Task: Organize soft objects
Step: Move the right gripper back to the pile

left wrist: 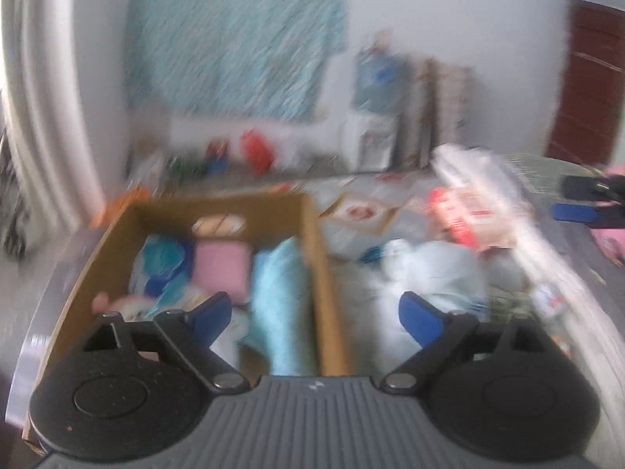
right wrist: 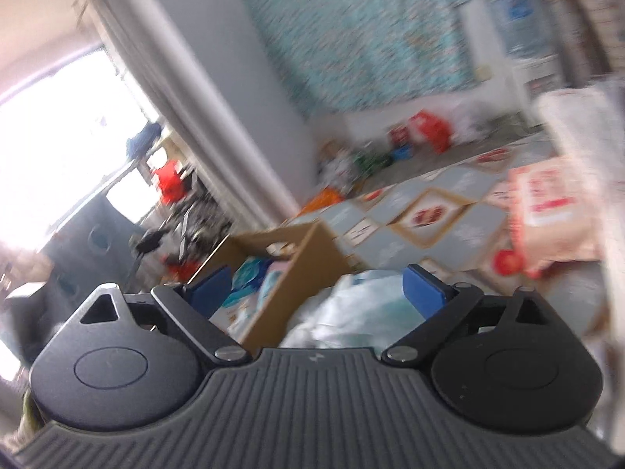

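Observation:
Both views are motion-blurred. A cardboard box [left wrist: 312, 234] sits on a bed and holds soft items: a pink folded cloth [left wrist: 220, 269], a light blue towel [left wrist: 279, 305] and teal pieces [left wrist: 164, 260]. A pale blue-white soft bundle [left wrist: 437, 273] lies right of the box. My left gripper [left wrist: 314, 312] is open and empty, over the box's right wall. My right gripper [right wrist: 318, 287] is open and empty above the same bundle [right wrist: 351, 312], with the box [right wrist: 297, 269] to its left. It shows in the left wrist view [left wrist: 586, 205] at the far right.
A patterned quilt [left wrist: 363, 211] covers the bed. A pink-and-white package [left wrist: 480, 211] and white bedding [left wrist: 488, 179] lie at the right. A teal cloth [left wrist: 238, 39] hangs on the far wall. Toys and a red container [left wrist: 258, 152] sit on the floor. A curtain [left wrist: 43, 97] hangs left.

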Motion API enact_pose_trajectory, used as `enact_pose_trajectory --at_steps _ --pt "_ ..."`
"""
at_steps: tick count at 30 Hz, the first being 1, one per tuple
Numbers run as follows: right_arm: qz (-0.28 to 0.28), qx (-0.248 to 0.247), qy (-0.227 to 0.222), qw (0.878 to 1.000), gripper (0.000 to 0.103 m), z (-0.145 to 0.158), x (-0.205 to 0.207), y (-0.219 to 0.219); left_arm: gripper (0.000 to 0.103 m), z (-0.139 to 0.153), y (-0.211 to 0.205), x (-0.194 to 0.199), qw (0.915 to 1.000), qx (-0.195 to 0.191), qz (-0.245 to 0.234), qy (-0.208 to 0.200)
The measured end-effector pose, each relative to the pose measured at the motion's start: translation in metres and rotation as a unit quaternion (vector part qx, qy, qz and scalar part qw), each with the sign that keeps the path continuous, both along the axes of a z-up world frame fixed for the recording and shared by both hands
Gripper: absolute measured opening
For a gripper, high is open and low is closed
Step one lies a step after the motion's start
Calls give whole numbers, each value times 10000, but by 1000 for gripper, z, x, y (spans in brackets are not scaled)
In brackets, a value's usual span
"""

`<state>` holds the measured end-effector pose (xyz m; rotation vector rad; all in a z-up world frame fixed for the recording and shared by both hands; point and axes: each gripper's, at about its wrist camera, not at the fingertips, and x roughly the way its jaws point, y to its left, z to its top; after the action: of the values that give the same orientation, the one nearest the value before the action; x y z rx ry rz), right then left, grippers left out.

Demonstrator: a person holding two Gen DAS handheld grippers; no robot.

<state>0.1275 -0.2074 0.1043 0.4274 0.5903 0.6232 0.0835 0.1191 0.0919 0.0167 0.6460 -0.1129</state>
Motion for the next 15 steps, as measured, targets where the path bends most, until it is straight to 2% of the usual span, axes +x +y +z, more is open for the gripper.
enact_pose_trajectory --at_steps 3,6,9,15 --pt "-420 283 25 9987 100 -14 -25 -34 97 6 -27 -28 9983 -17 -429 -391" --pt "-708 597 95 9957 100 -33 -48 -57 99 4 -54 -48 9953 -82 -776 -575" --pt "-937 763 80 9926 100 -53 -68 -70 99 0 -81 -58 9916 -127 -1134 -617" --pt "-1344 760 171 9879 101 -85 -86 -85 99 -19 -122 -66 9879 -293 -1446 -470"
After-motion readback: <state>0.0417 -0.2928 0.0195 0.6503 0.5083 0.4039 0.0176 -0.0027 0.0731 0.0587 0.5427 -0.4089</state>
